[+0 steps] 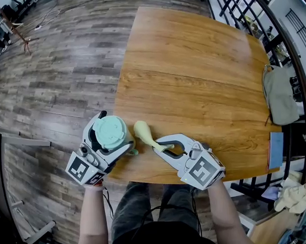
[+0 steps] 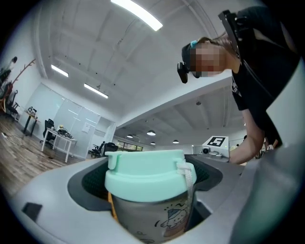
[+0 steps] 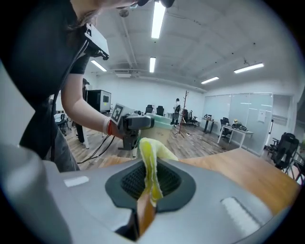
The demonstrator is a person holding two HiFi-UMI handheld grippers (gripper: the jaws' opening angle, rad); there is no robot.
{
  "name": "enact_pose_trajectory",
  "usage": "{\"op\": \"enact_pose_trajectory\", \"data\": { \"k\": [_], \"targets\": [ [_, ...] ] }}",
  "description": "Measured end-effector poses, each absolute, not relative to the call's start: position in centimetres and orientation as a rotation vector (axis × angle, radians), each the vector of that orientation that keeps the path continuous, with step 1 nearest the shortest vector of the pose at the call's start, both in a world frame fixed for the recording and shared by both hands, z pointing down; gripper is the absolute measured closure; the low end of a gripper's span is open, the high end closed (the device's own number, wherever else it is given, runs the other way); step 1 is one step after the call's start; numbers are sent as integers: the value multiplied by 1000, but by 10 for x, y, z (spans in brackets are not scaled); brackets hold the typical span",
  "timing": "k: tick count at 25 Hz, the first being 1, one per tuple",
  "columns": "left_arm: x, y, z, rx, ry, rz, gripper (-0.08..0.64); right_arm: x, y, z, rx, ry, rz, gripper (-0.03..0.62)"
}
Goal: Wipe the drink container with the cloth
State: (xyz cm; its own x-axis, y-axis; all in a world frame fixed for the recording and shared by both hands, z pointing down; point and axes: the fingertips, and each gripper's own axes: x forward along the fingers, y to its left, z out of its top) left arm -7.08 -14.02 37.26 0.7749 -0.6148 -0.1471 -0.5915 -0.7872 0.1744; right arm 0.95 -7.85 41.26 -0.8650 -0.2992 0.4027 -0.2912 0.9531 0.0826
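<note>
No words, brands or numbers legible anywhere. Only black-and-white square markers (image 1: 79,170) on the left claw (image 1: 116,131) and the right claw (image 1: 156,145) (coded patterns, not letters), one of them also seen from the left gripper view. On the wall of the drink container (image 2: 150,212), a small cartoon drawing (image 2: 167,220), its tiny marks too blurred to read.

I work in an open-plan office: beyond my wooden table (image 1: 191,67) stand desks (image 3: 237,132), swivel chairs (image 3: 286,143) and glass partitions (image 3: 252,114), with strip lights (image 3: 157,19) above it.
</note>
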Motion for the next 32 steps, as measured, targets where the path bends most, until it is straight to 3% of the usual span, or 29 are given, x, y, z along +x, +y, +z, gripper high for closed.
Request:
{"op": "enact_pose_trajectory", "data": {
  "k": [9,18,32],
  "targets": [
    [-50,-126,380,2867,-1215,-66,75,24,-82,389,607,-2754,83,569],
    [-51,-113,391,2764,-1237,-151,77,25,-76,379,655,-2779,113,569],
    [-59,-91,397,2835,-921,-59,48,33,-70,390,923,-2714,181,569]
  ]
}}
